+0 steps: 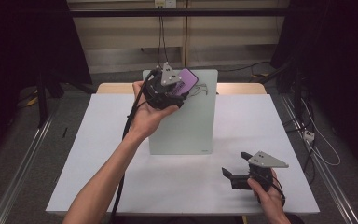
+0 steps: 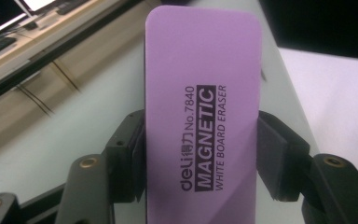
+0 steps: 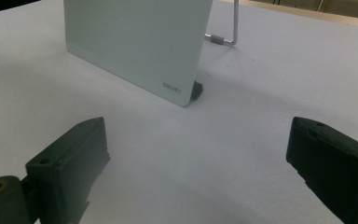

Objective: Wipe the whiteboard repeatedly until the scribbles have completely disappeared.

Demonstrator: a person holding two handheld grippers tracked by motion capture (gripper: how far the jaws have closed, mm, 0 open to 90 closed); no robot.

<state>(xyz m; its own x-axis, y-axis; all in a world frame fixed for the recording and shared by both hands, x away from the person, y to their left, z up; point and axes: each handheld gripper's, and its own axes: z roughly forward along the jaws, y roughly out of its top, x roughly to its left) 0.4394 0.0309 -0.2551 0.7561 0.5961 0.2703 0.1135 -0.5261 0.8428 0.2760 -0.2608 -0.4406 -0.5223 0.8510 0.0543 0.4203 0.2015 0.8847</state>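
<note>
Purple eraser point(image 2: 203, 116) pinched in your left tongs point(image 1: 179, 88), hovering at whiteboard point(image 1: 182, 126) top edge; right tongs point(image 1: 235, 175) resting spread on worktop point(image 1: 98, 154); wiping step beginning; next, you're needing flat contact

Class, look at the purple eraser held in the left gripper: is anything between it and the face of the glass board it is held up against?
Nothing visible stands between them. The left gripper is clamped on the purple eraser, held at the upper part of the board, whose face is bare. The right gripper rests open, well to the side.
</note>
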